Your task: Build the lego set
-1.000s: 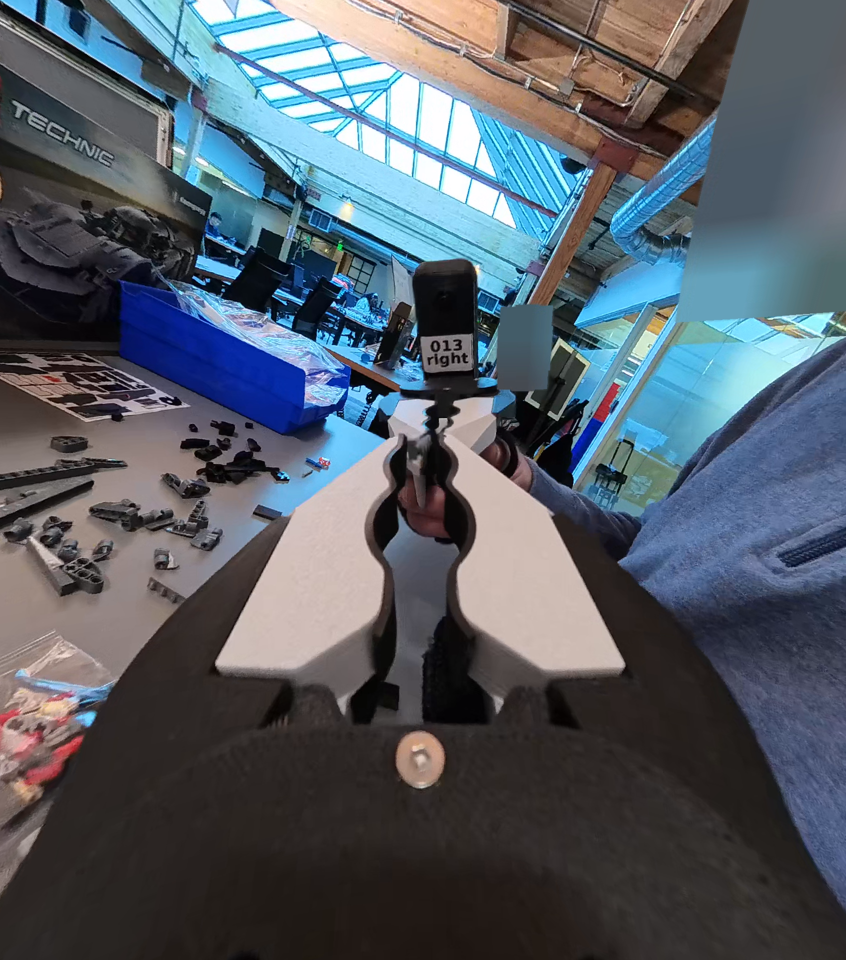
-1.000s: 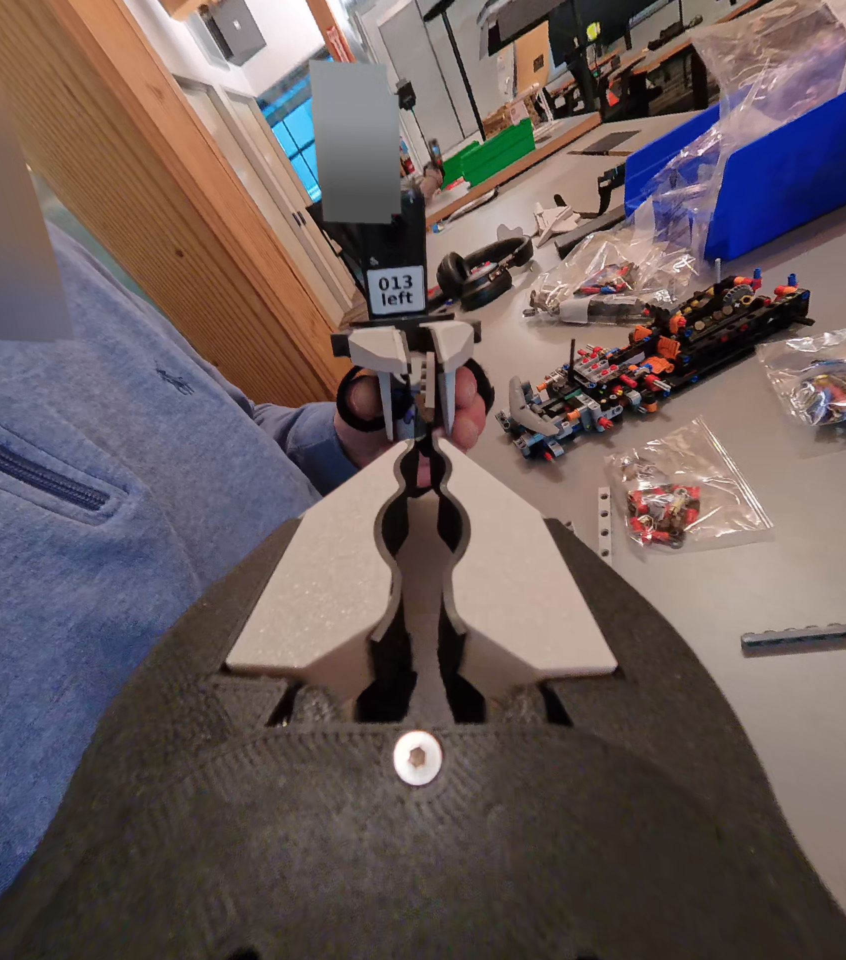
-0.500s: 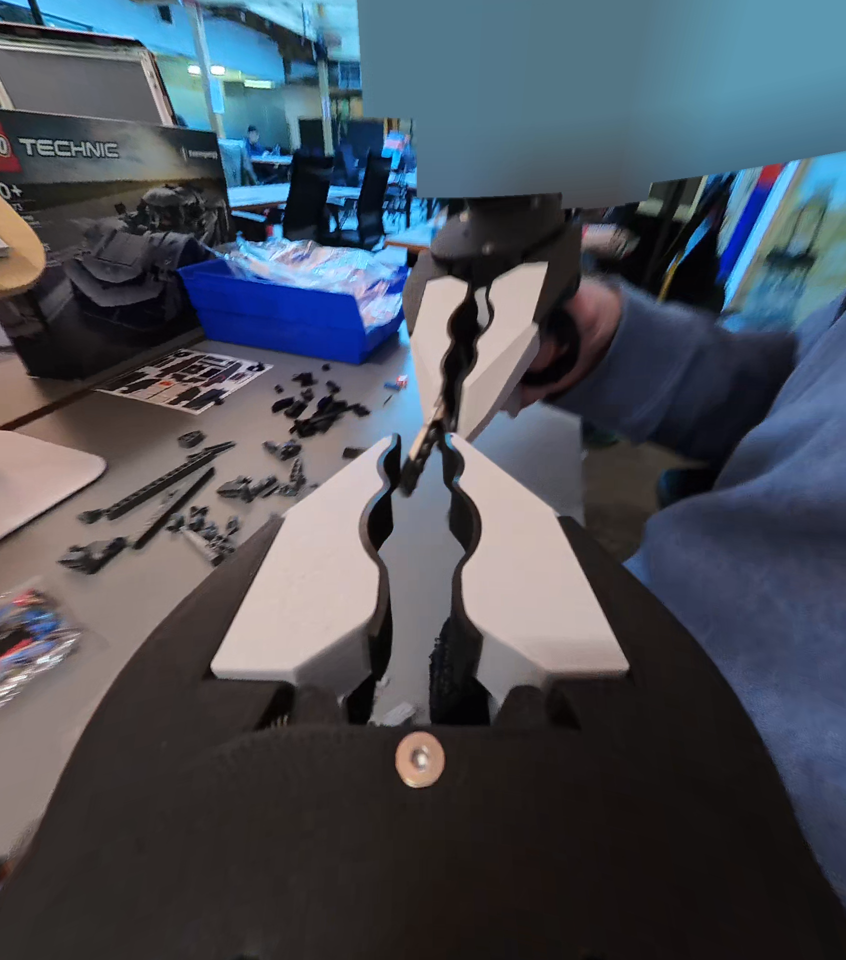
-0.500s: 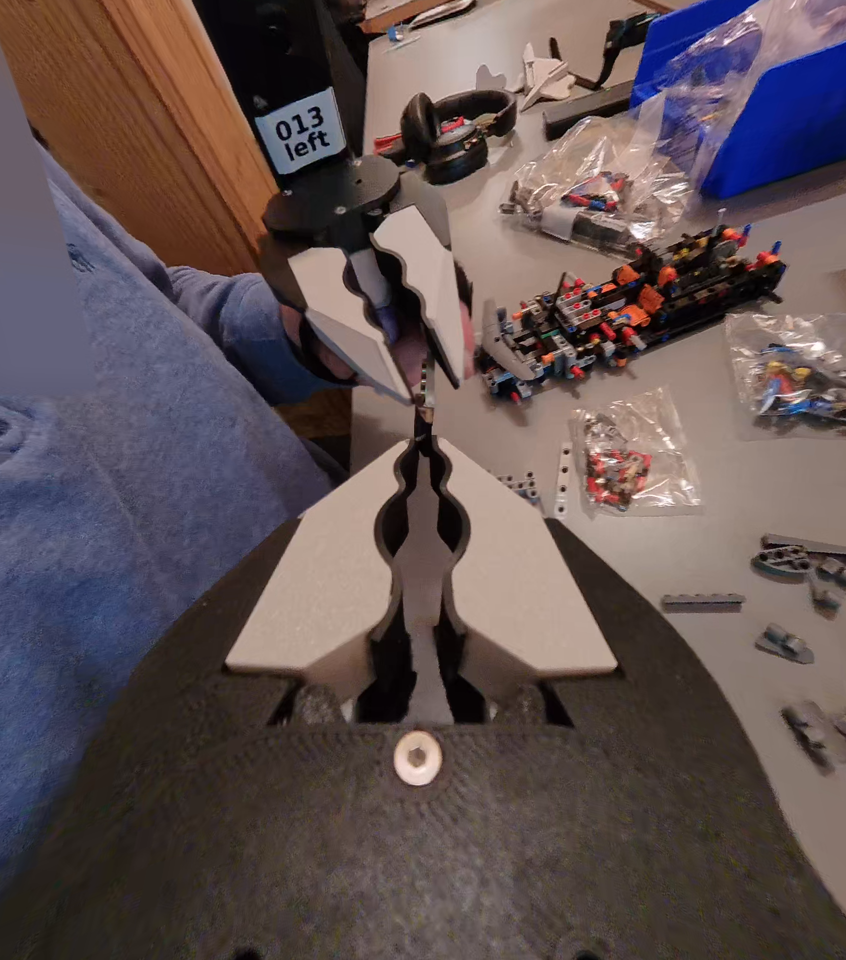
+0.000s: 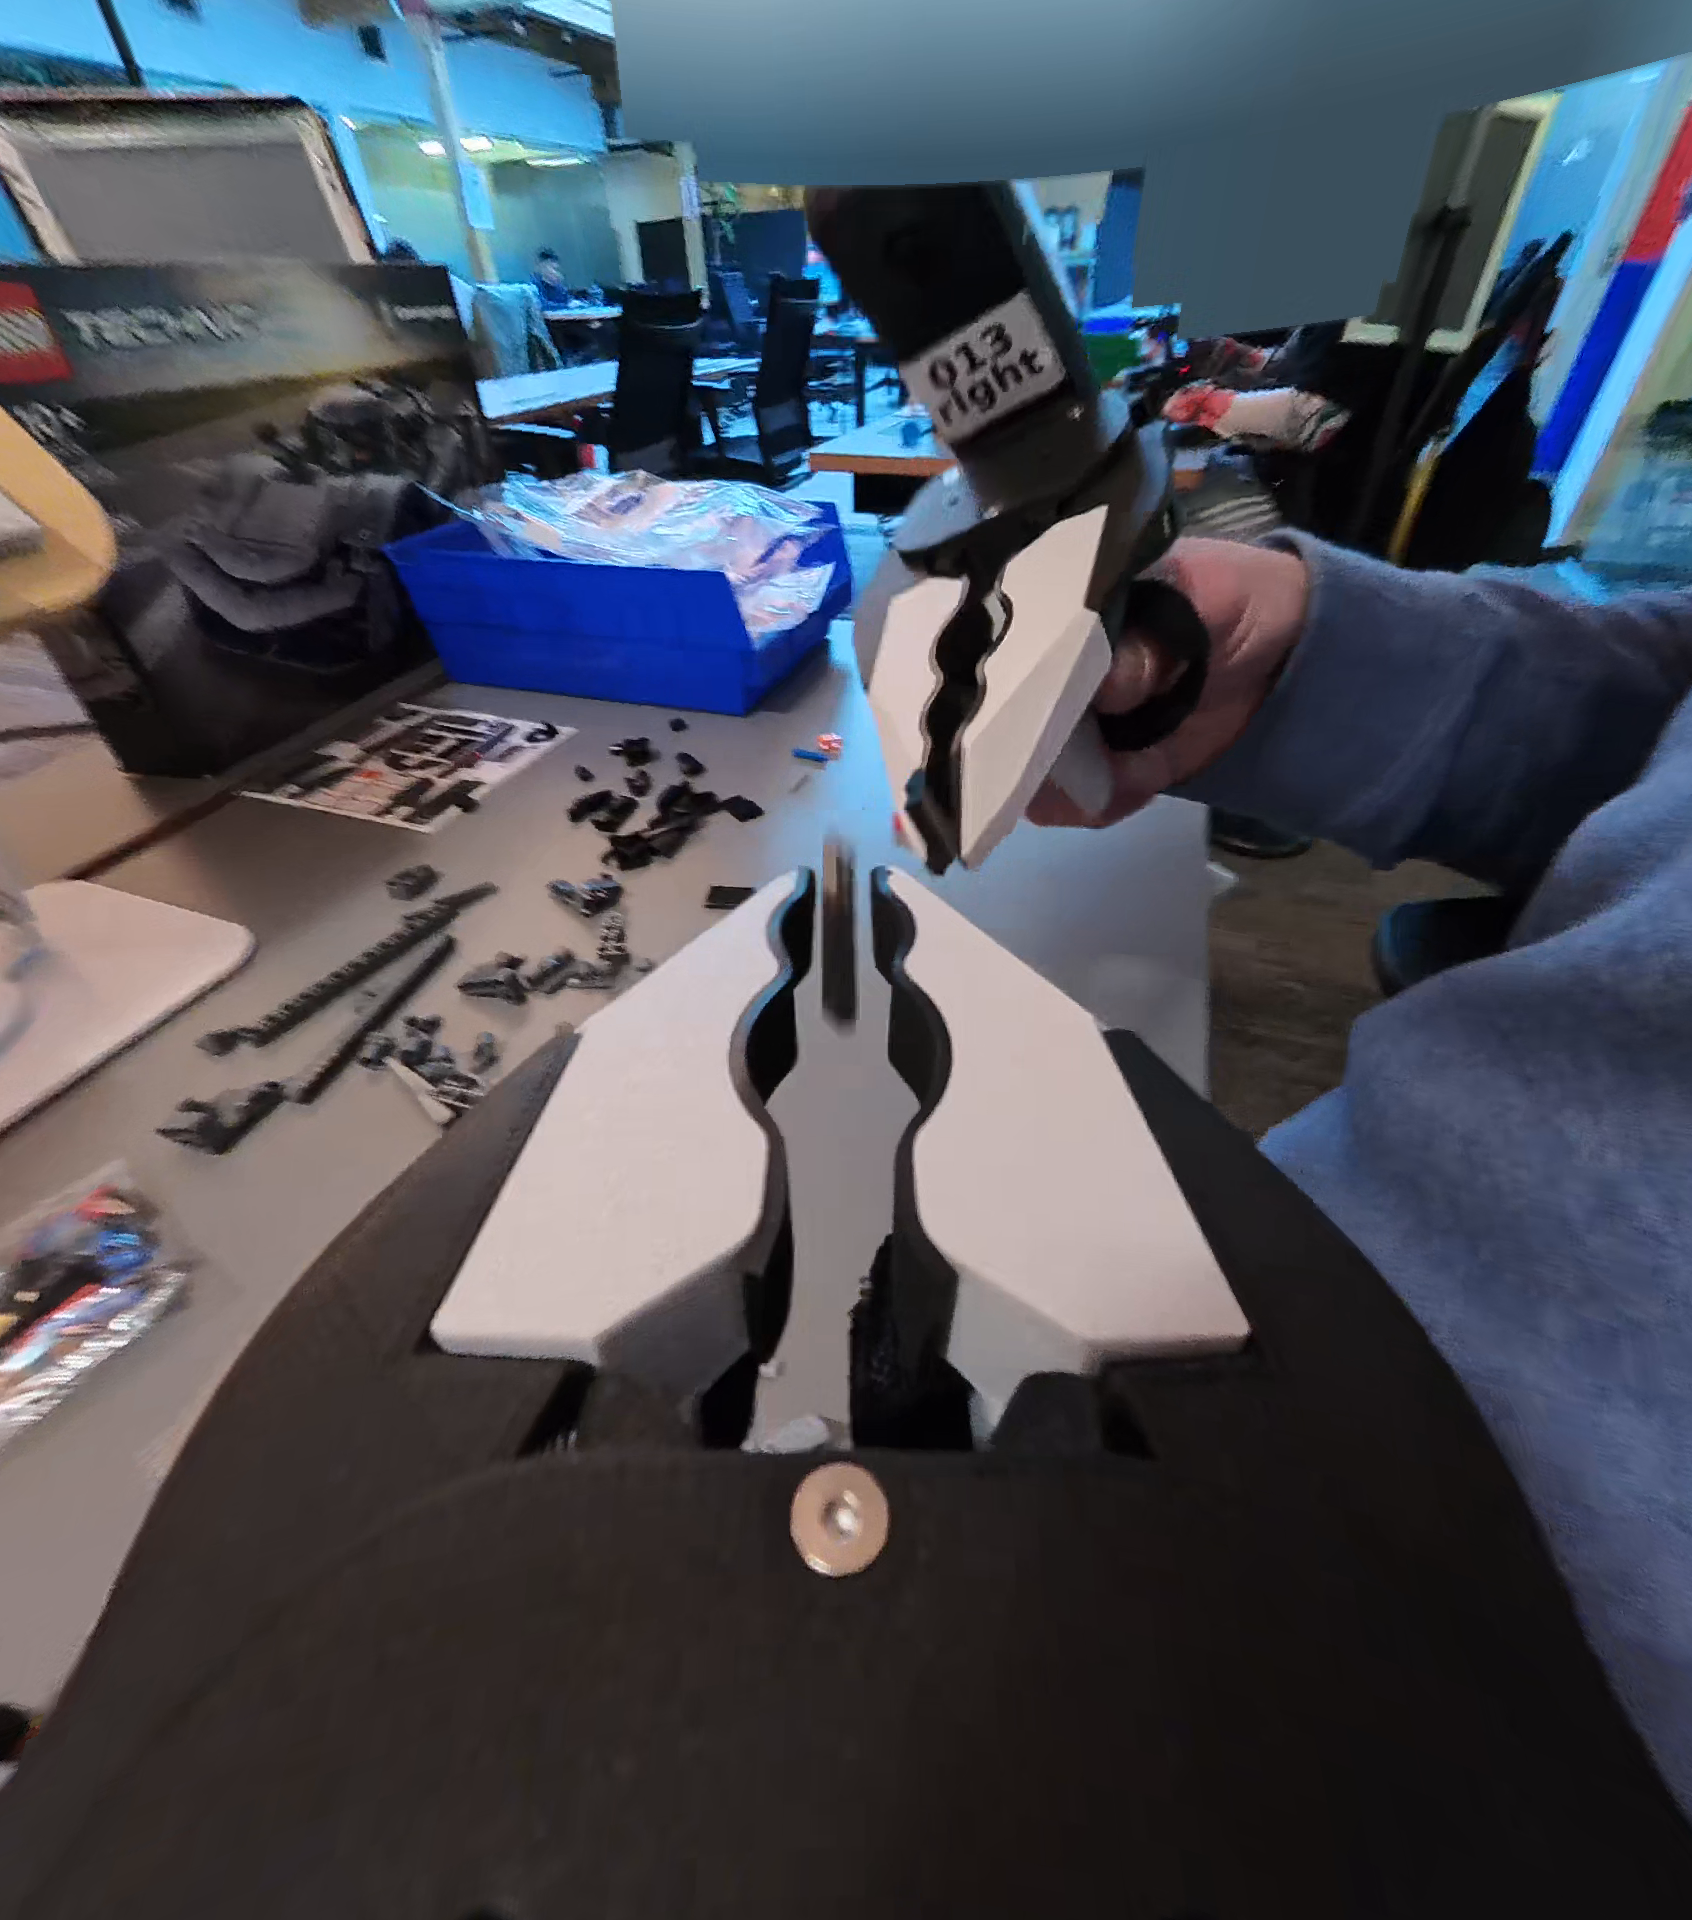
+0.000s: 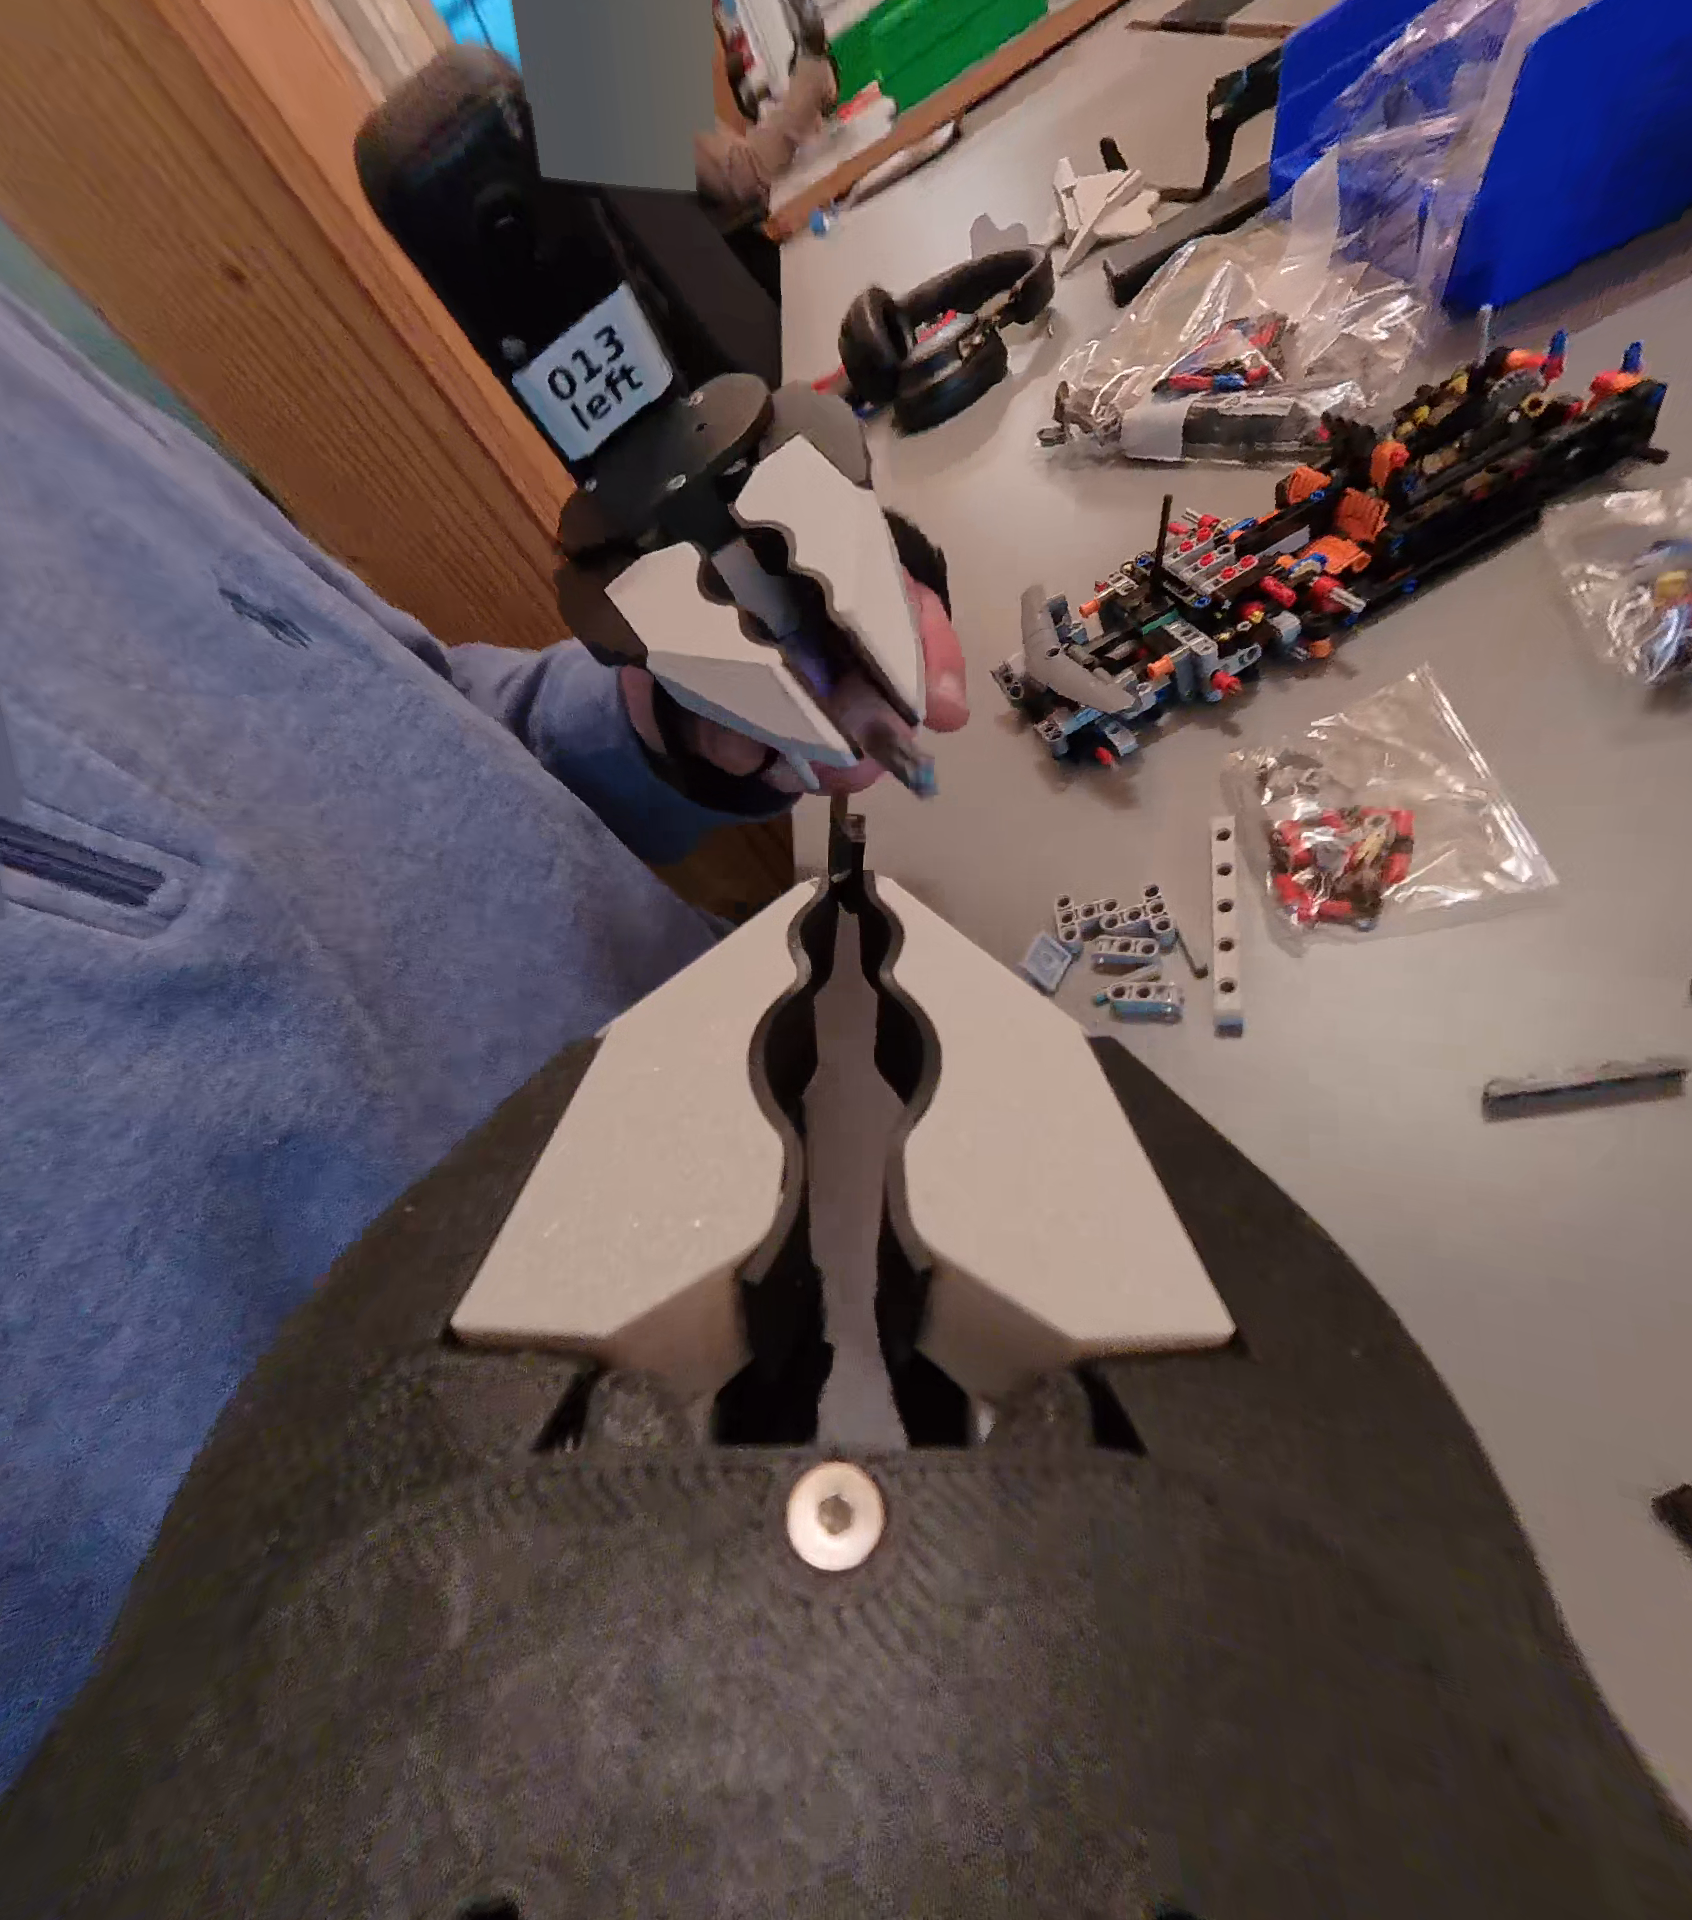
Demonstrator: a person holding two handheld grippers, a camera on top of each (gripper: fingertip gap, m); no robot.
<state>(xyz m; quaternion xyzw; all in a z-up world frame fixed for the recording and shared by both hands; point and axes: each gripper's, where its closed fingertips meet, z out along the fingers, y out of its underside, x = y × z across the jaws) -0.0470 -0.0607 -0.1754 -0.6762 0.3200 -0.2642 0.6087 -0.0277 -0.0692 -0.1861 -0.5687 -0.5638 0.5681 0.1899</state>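
The left tool (image 5: 837,883) pinches a thin dark piece (image 5: 837,940). The right tool (image 6: 847,894) pinches a small black peg (image 6: 850,847). Both are up in the air over the near edge of the table (image 6: 1393,1195). Line them up slowly, then push straight so they click
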